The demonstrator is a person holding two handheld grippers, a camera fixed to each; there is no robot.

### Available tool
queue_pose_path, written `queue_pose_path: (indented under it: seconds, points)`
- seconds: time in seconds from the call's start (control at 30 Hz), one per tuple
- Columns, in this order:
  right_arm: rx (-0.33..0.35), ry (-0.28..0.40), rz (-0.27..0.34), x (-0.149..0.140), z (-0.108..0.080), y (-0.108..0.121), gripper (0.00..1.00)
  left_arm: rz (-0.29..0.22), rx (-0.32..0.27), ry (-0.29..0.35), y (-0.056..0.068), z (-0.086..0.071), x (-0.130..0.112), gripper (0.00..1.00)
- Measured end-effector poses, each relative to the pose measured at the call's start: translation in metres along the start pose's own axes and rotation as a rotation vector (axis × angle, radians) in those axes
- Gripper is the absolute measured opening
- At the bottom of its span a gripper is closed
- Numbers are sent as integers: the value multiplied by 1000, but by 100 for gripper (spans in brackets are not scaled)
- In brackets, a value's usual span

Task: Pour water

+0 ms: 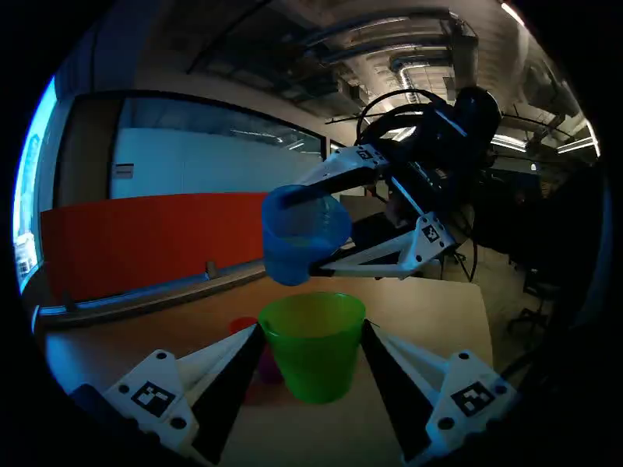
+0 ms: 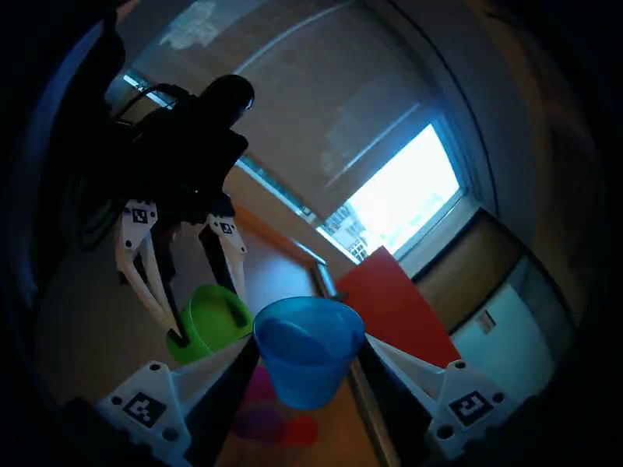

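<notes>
Left gripper view. The left gripper [image 1: 311, 333] has its jaws clamped on a green plastic cup [image 1: 313, 358], one finger on each flank. The cup is upright with its mouth open to the ceiling. Whether its base rests on the pale wooden tabletop [image 1: 436, 303] or hangs just above it, I cannot tell. Above it and a shade to the left, clear of its rim, is a translucent blue plastic cup [image 1: 300, 241]. It sits tipped in the right gripper [image 1: 304, 235], whose two white fingers press it from above and below. The blue cup's long axis leans off vertical. No stream of water can be made out, and its fill level is unreadable. Small red and purple objects [image 1: 257, 346] lie behind the green cup, too dim to name.

Right gripper view. The blue cup sits gripped between the near fingers, rim towards the camera. The green cup lies beyond it, lower left and close by, with the left gripper's fingers on both its sides.

Judgement: the pour turns on the blue lip standing directly over the green mouth. At present it looks slightly off to one side. More tilt before the two line up risks water on the table.
</notes>
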State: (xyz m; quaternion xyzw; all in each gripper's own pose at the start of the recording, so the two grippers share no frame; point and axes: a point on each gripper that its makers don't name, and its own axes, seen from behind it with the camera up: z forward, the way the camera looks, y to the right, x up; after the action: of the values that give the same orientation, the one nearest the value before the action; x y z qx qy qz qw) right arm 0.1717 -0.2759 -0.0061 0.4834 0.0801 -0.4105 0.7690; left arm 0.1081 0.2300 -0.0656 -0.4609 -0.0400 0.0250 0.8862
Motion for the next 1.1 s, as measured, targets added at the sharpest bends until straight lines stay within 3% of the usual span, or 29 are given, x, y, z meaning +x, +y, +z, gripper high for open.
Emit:
queue_pose_path:
  seconds: [1.1]
  points:
    - [17,-71,-228,5,12,6,90,4,-19,12,5,3,3,87]
